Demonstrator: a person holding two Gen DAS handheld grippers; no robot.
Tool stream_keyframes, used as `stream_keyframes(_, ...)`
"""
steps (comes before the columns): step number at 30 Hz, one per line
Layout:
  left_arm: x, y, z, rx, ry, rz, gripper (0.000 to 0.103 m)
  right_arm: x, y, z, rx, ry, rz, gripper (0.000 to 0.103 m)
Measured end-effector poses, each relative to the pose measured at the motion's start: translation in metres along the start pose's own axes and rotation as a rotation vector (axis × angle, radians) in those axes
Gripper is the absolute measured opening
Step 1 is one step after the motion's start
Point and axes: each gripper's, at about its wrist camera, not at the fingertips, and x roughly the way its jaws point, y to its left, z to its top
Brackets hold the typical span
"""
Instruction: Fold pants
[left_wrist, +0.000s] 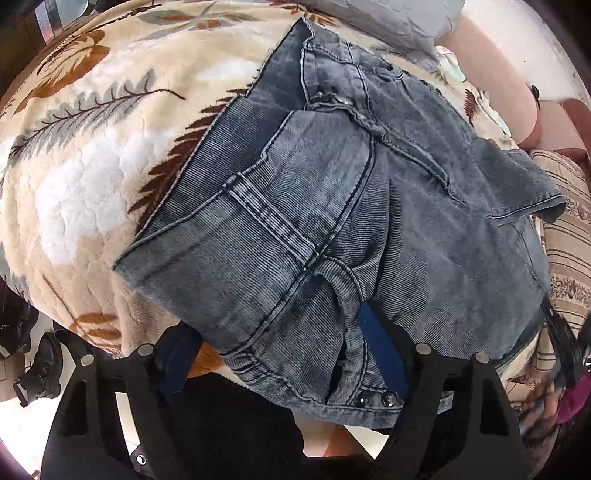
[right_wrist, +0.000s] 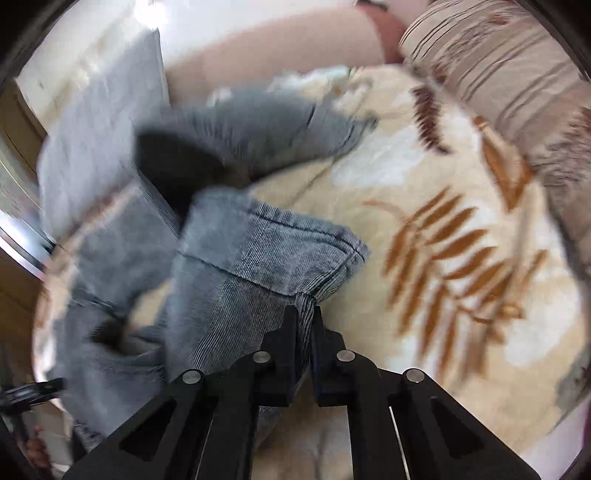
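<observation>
While our right gripper pinches a jeans hem between its 2 fingers, mid-fold, our left gripper, spread, should next pin denim.

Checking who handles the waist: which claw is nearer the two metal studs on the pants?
Left. The left claw stands open right around the studs; the right claw pinches another fold of the pants, no studs in its view.

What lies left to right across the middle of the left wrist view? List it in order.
Leaf-print blanket → grey pants → striped cushion.
</observation>
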Motion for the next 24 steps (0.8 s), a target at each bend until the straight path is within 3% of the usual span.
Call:
stream_keyframes(4, 0.002, 0.007, 0.002, -0.004, 0.004, 0.01, 0.083, -0.051, -0.04, -0.036, 0.103, -0.009, 0.001, 0.005)
stream_keyframes(7, 0.006, 0.008, 0.0, 0.013, 0.019, 0.027, 0.083, -0.052, -0.072, -0.082, 0.204, 0.1, -0.032, 0.007)
stream_keyframes(8, 0.004, 0.008, 0.0, 0.025, 0.022, 0.02, 0.083, -0.047, -0.08, -0.098, 0.22, 0.157, -0.043, 0.012)
stream_keyframes(9, -0.002, 0.008, 0.0, 0.041, 0.011, 0.007, 0.083, -0.048, -0.084, -0.106, 0.228, 0.171, -0.061, 0.022)
stream_keyframes(10, -0.009, 0.008, 0.001, 0.056, -0.011, -0.003, 0.083, -0.052, -0.087, -0.109, 0.241, 0.166, -0.086, 0.023)
stream_keyframes(13, -0.038, 0.007, 0.011, 0.104, -0.11, -0.016, 0.083, -0.079, -0.093, -0.086, 0.254, 0.045, -0.148, 0.033)
stream_keyframes(15, -0.041, 0.003, 0.025, 0.13, -0.126, -0.004, 0.085, -0.083, -0.085, -0.061, 0.212, -0.021, -0.144, 0.067)
stream_keyframes(16, -0.035, -0.001, 0.035, 0.144, -0.118, 0.016, 0.085, -0.076, -0.079, -0.047, 0.174, -0.021, -0.13, 0.073)
stream_keyframes(18, -0.017, -0.004, 0.051, 0.138, -0.09, 0.077, 0.085, -0.057, -0.071, -0.026, 0.122, -0.004, -0.108, 0.074)
stream_keyframes(21, 0.004, -0.005, 0.059, 0.098, -0.019, 0.045, 0.085, -0.01, -0.056, 0.001, 0.071, 0.044, -0.138, 0.073)
stream_keyframes(23, 0.008, -0.012, 0.054, 0.114, -0.031, 0.068, 0.085, 0.021, -0.053, 0.012, 0.048, 0.087, -0.205, 0.073)
stream_keyframes(24, 0.006, -0.017, 0.049, 0.135, -0.046, 0.08, 0.084, 0.03, -0.051, 0.012, 0.033, 0.102, -0.211, 0.067)
